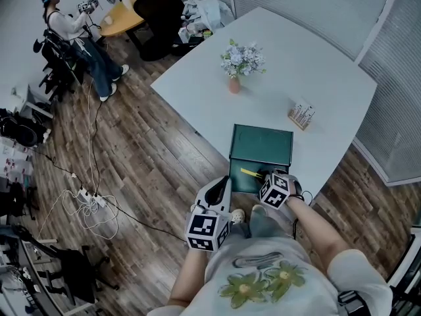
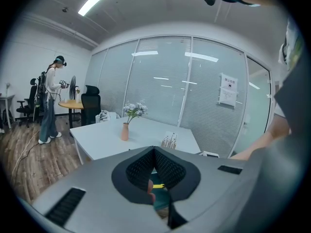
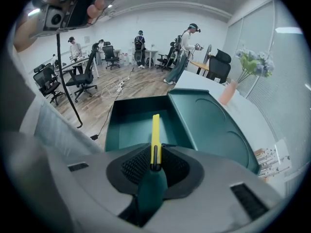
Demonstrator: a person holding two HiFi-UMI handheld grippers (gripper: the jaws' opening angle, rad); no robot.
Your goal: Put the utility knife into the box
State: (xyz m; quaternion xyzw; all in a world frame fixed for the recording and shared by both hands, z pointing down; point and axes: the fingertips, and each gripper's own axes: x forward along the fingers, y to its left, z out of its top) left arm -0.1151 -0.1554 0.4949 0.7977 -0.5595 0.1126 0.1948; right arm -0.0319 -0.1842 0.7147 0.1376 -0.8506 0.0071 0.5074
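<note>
The yellow utility knife (image 3: 155,135) sticks out forward from my right gripper (image 3: 155,165), which is shut on its rear end. It hangs above the open tray of the dark green box (image 3: 135,120), whose lid (image 3: 210,125) lies folded back to the right. In the head view the box (image 1: 261,143) sits at the near edge of the white table (image 1: 316,78), with the right gripper (image 1: 264,174) and the knife (image 1: 250,172) over its near half. My left gripper (image 1: 222,184) is held left of the box, off the table, its jaws shut (image 2: 154,152) on nothing.
A pink vase of flowers (image 1: 235,83) and a small stand of sticks (image 1: 301,116) are farther back on the table. Wood floor with cables (image 1: 92,206) lies to the left. A person (image 1: 72,31) sits far off at the back left. Glass partitions (image 1: 395,78) border the right.
</note>
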